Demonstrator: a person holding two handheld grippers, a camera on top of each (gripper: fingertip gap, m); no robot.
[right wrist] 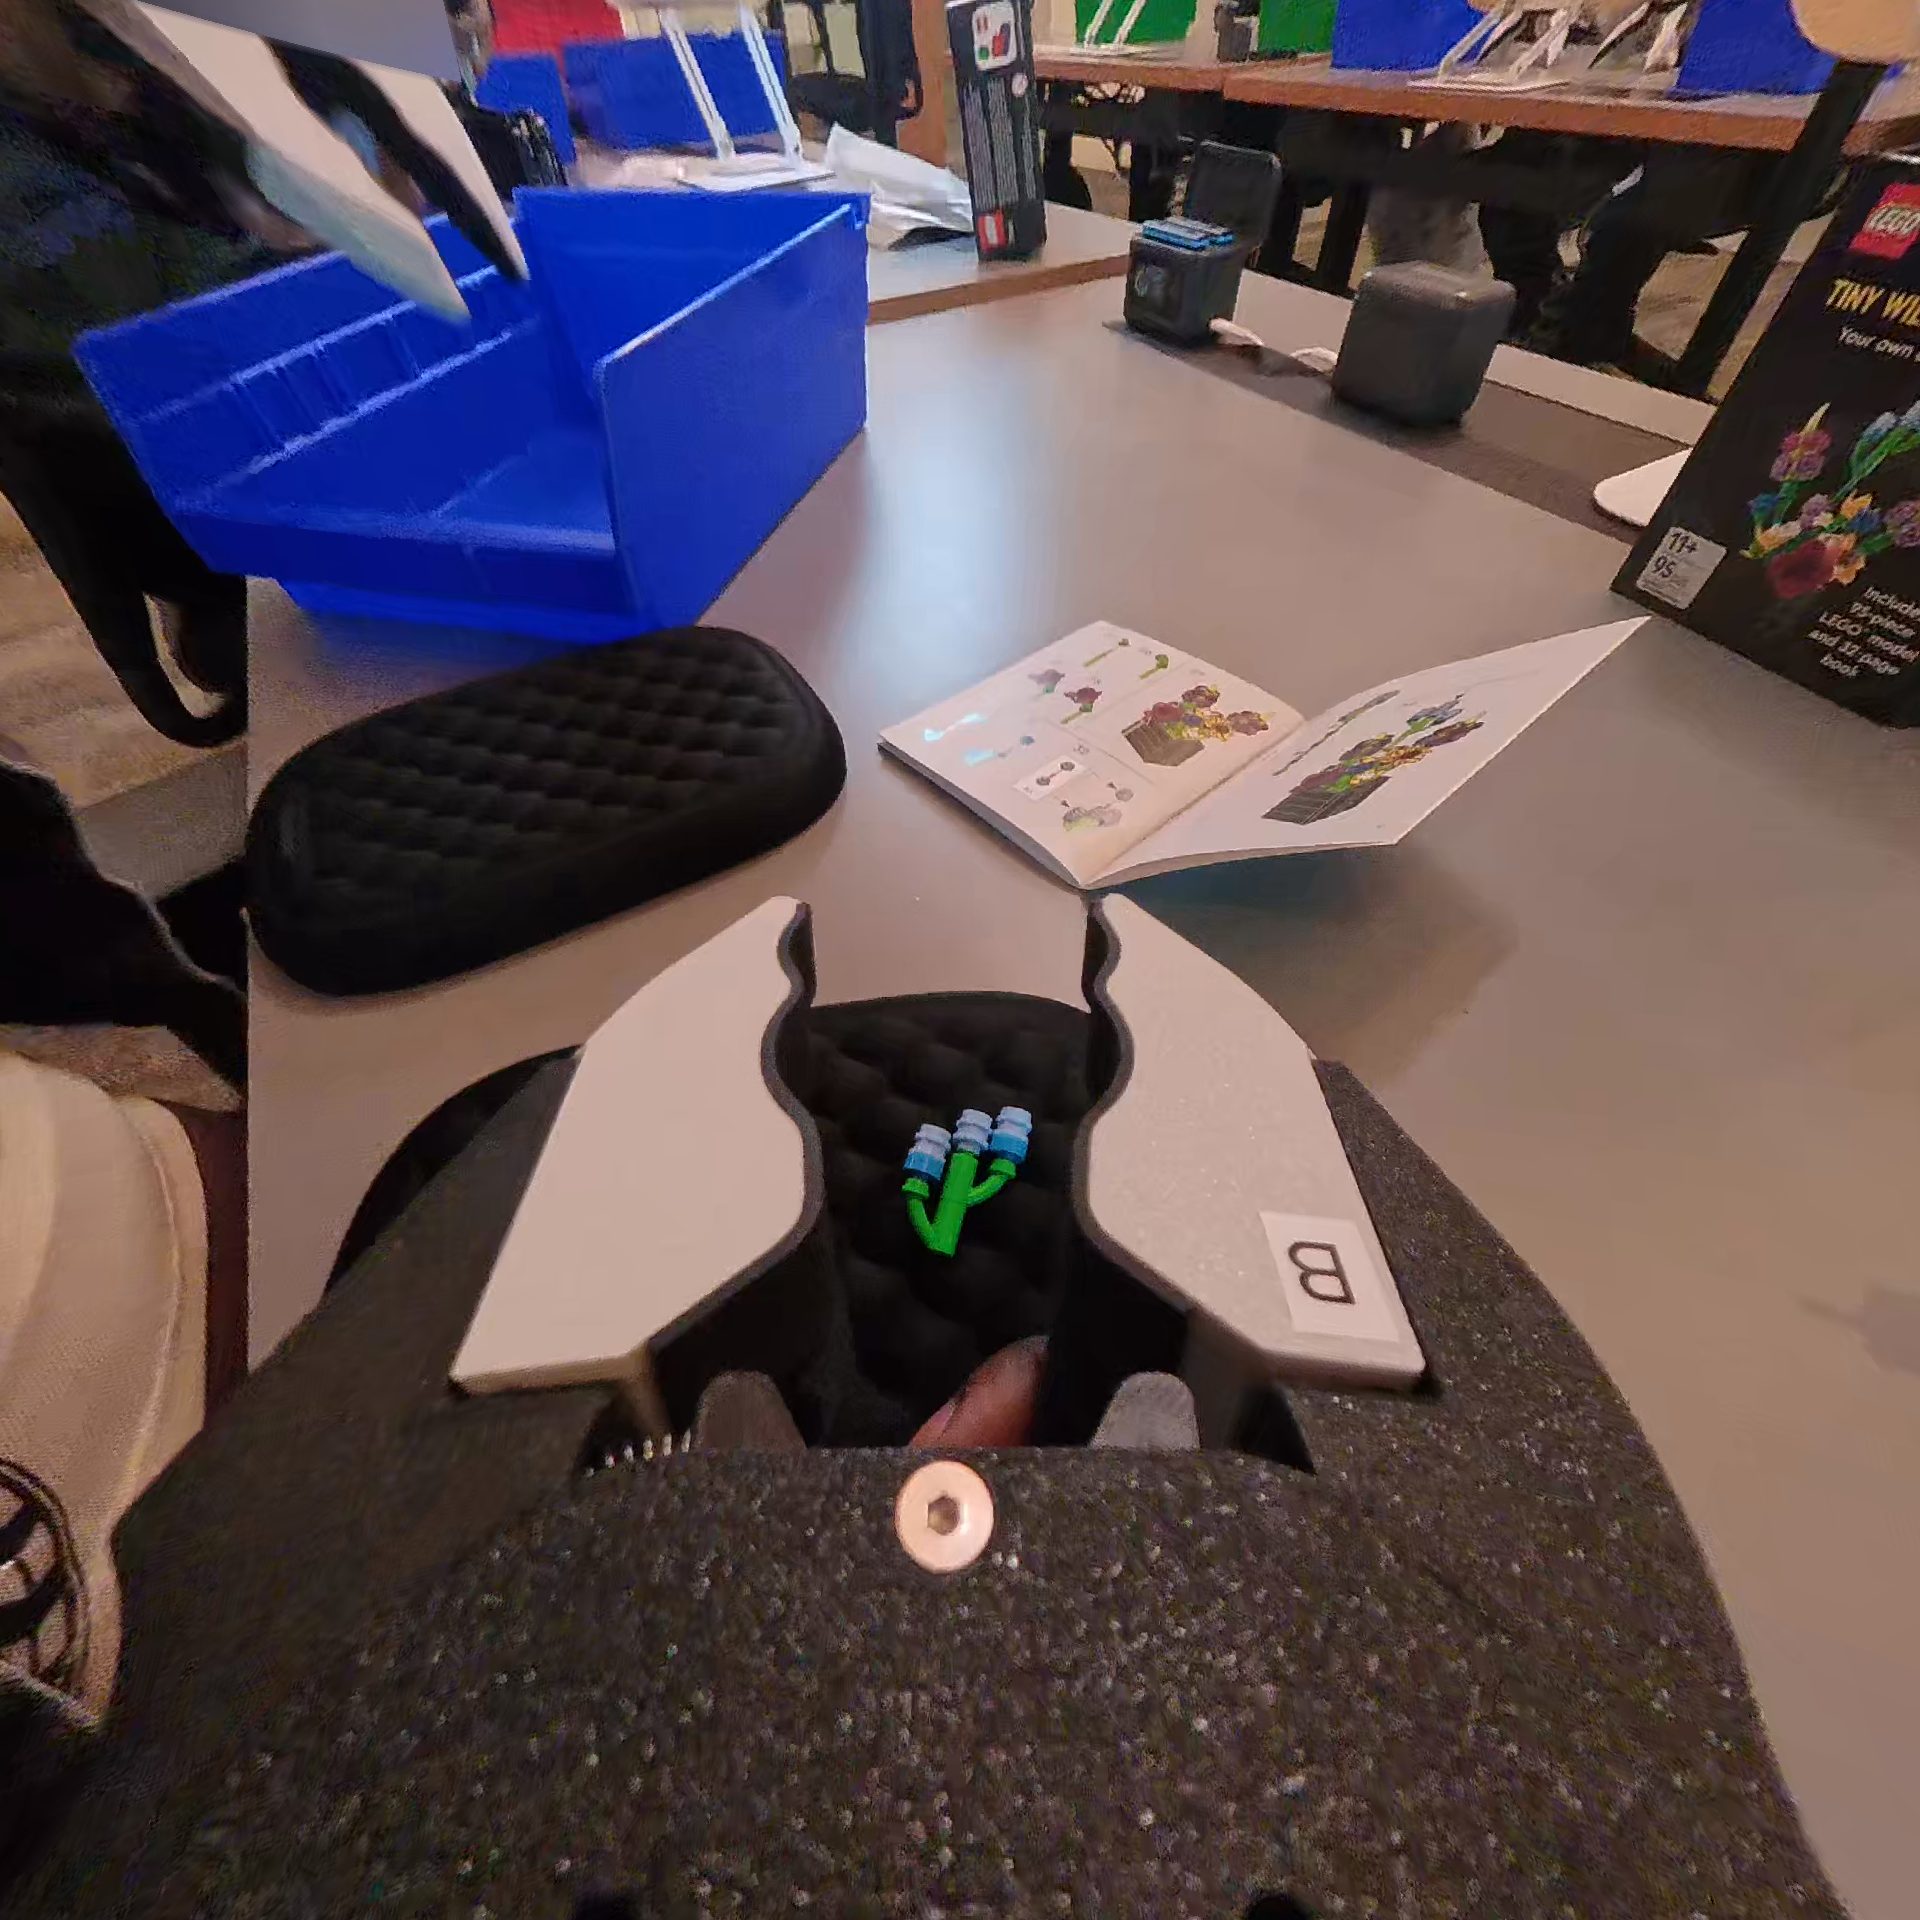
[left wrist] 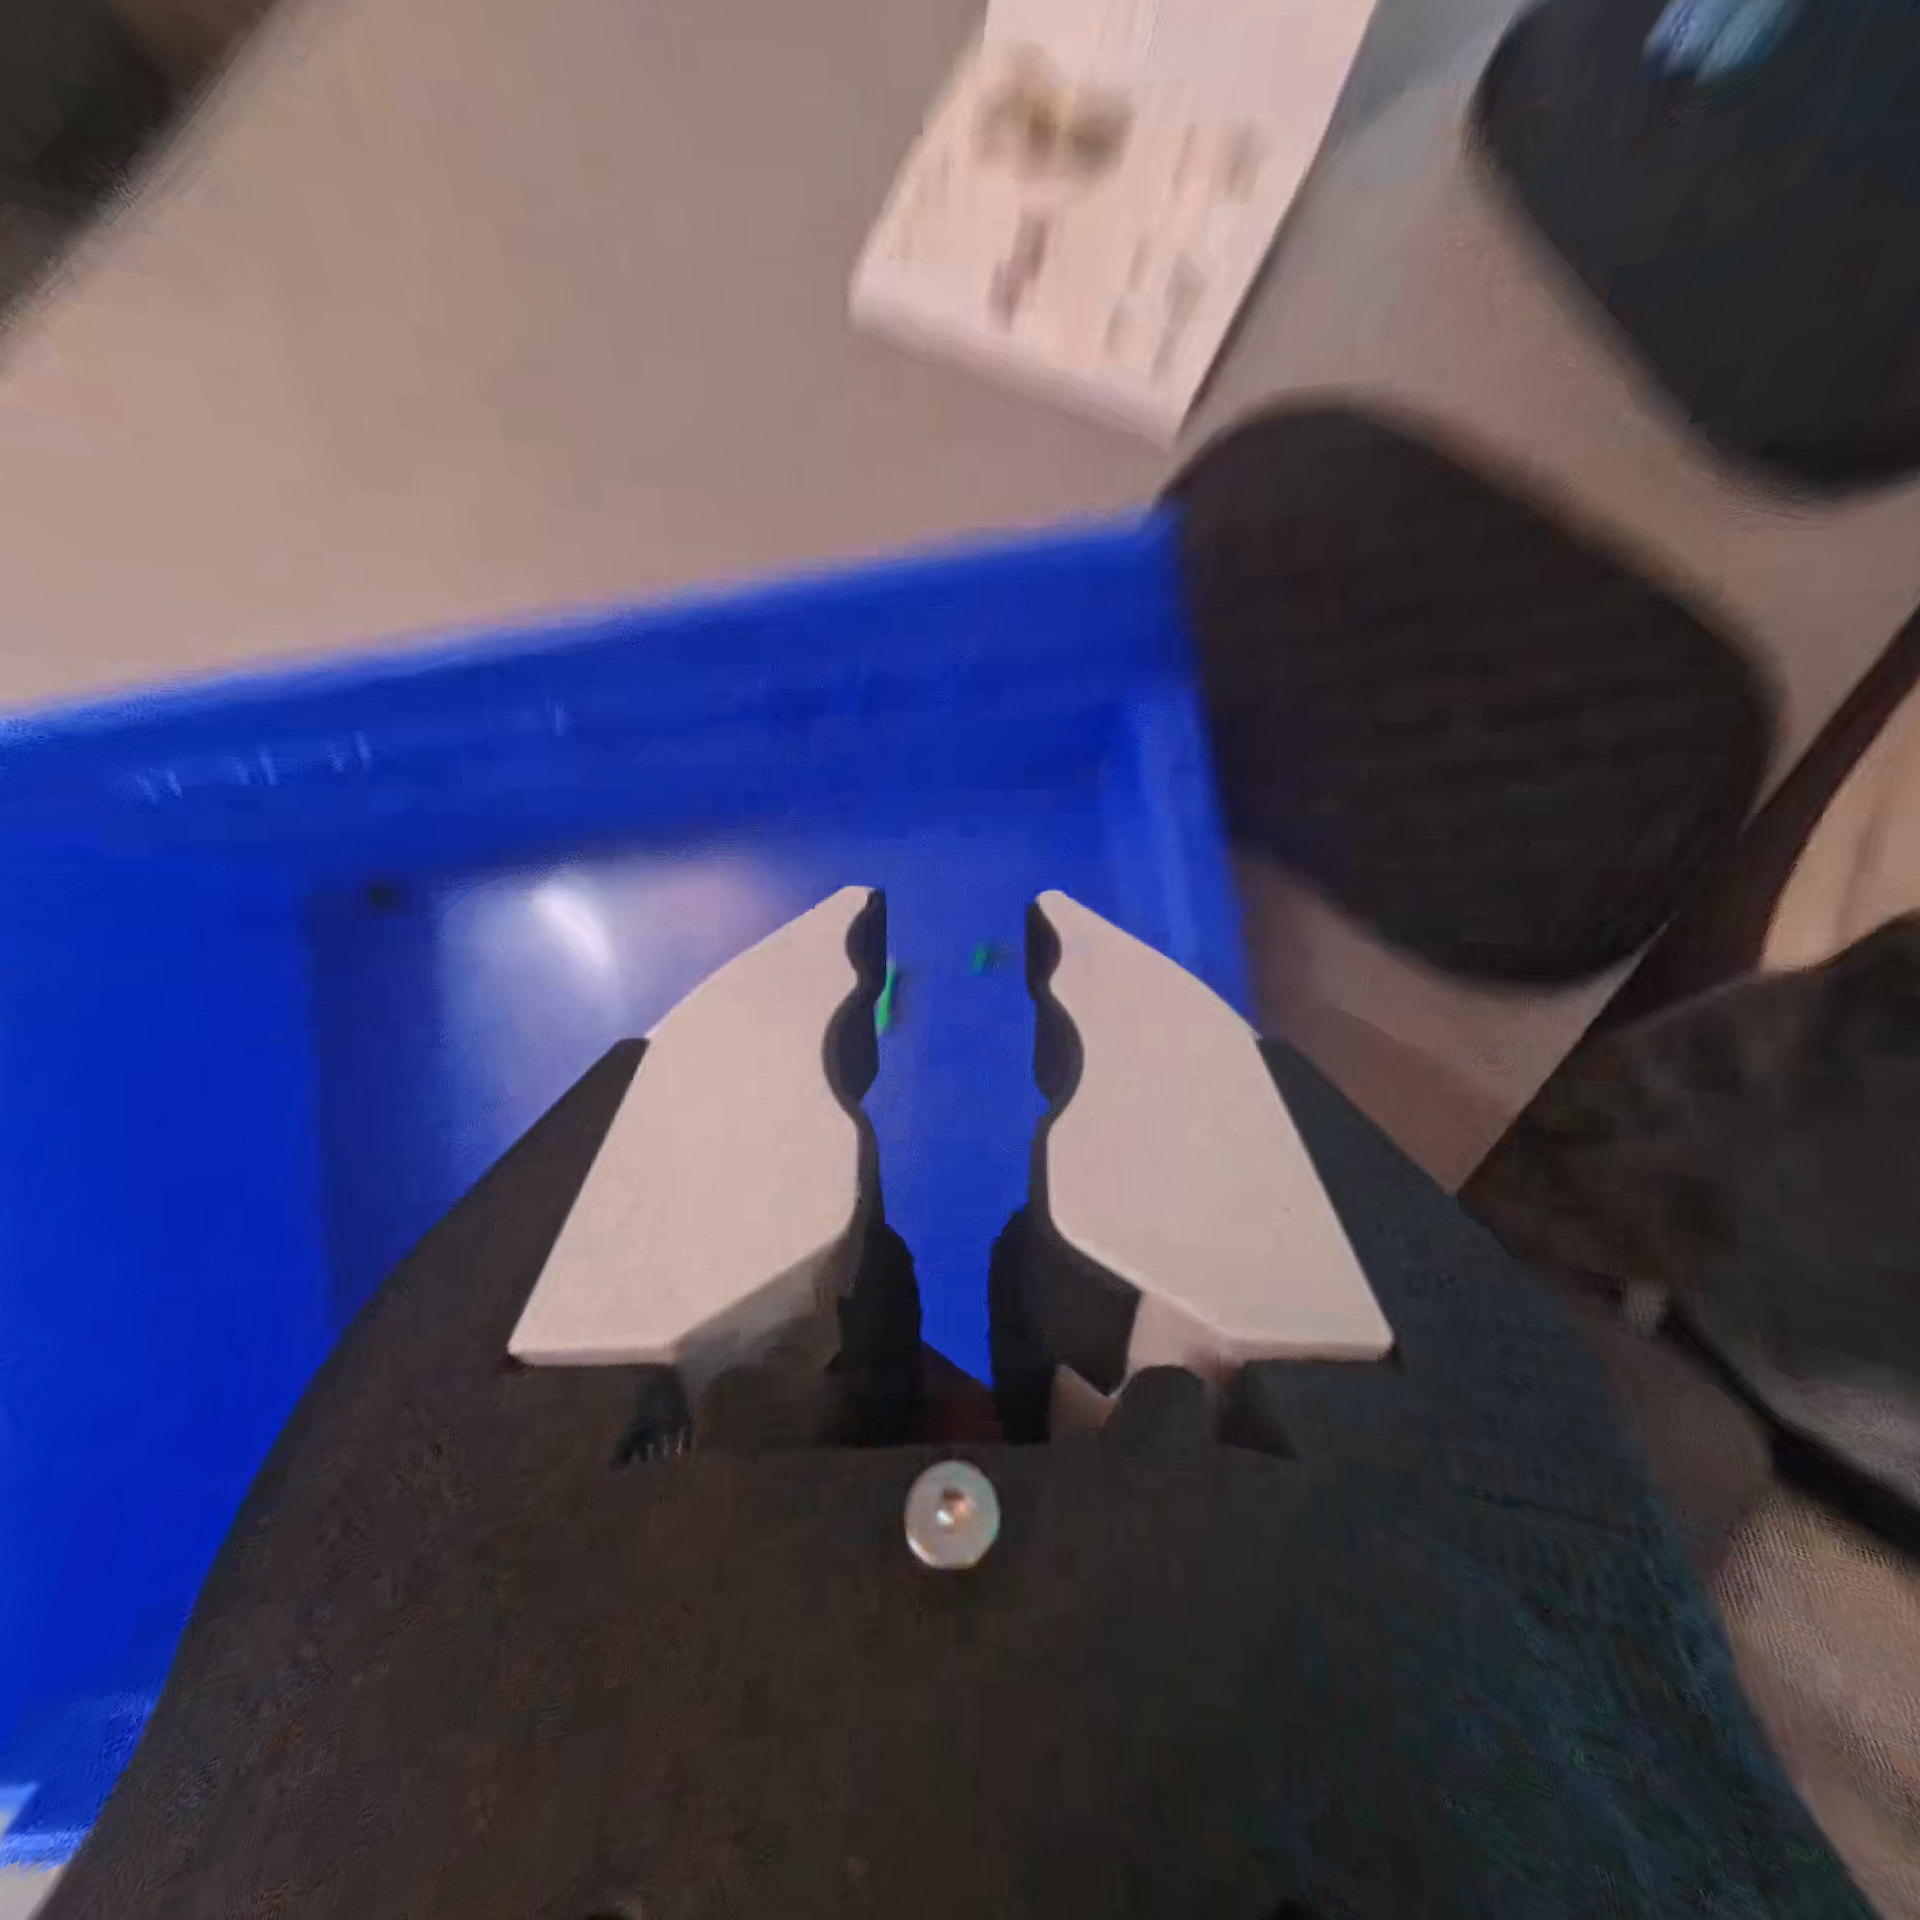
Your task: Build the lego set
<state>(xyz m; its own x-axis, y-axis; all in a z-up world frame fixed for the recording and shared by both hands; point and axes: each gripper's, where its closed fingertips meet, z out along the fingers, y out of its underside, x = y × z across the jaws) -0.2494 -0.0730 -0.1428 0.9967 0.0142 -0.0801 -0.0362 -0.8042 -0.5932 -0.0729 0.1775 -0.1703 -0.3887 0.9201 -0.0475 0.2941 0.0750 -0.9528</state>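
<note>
A small green lego stem with three light-blue flower tops lies on a black quilted pad between and below my right gripper's fingers. My right gripper is open and empty above it. My left gripper is narrowly open and empty, its tips inside the blue bin. Two small green pieces lie blurred on the bin floor near the tips. In the right wrist view the left gripper hangs over the blue bin at the upper left.
An open instruction booklet lies on the grey table, blurred in the left wrist view. A second black quilted pad sits beside the bin, also in the left wrist view. The lego box stands at the right. Small dark devices sit farther back.
</note>
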